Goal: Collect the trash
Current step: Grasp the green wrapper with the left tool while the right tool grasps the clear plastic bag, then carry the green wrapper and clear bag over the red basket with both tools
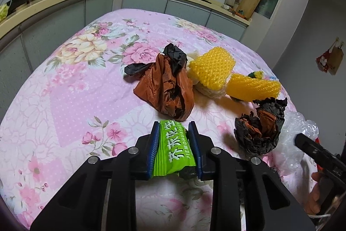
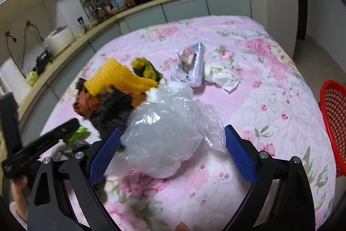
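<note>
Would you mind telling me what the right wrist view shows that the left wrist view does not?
Only the right wrist view shows the red basket, the crumpled tissue and the foil packet. Only the left wrist view shows the left gripper shut on the green wrapper. Both show the yellow foam, the clear plastic bag and the floral cloth.

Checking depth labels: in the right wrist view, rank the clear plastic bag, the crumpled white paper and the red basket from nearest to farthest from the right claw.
1. Clear plastic bag, between the open fingers of the right claw.
2. Red basket, off the table's right edge.
3. Crumpled white paper, farther back, right of centre.
</note>
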Demonstrator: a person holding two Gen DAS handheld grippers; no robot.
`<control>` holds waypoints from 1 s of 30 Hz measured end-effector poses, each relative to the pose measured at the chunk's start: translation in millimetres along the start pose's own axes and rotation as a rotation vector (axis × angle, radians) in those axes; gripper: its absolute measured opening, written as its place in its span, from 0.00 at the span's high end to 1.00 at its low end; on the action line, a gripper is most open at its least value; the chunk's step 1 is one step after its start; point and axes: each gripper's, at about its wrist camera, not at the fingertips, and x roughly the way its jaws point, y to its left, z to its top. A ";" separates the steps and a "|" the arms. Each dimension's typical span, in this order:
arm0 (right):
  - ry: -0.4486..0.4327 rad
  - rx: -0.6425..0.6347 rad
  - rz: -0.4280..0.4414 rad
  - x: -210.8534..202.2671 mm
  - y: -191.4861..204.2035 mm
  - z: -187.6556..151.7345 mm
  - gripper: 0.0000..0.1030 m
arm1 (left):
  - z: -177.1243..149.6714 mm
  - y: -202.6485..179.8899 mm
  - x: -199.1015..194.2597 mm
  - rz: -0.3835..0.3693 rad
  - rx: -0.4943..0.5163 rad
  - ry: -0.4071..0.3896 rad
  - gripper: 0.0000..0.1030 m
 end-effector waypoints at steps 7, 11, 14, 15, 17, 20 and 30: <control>0.003 -0.008 0.017 -7.0 -1.2 -3.2 0.56 | 2.6 2.0 -10.7 0.004 0.002 -0.039 0.76; -0.042 -0.035 -0.002 -24.3 -0.1 -3.9 0.58 | 3.7 -3.8 -18.0 0.003 0.019 -0.067 0.76; -0.068 -0.043 -0.015 -33.6 -2.2 -2.6 0.58 | 5.6 -10.5 -24.7 -0.003 0.036 -0.088 0.76; -0.076 -0.043 -0.019 -36.8 -3.3 -2.0 0.58 | 6.5 -14.1 -28.1 -0.006 0.044 -0.099 0.76; -0.098 -0.042 -0.029 -43.7 -5.6 0.0 0.58 | 6.9 -18.3 -33.3 -0.006 0.056 -0.116 0.76; -0.140 -0.049 -0.046 -55.2 -7.8 3.0 0.58 | 9.4 -28.3 -43.1 -0.002 0.079 -0.153 0.76; -0.274 -0.083 -0.106 -92.4 -14.1 15.4 0.58 | 19.3 -70.2 -61.3 0.027 0.166 -0.252 0.76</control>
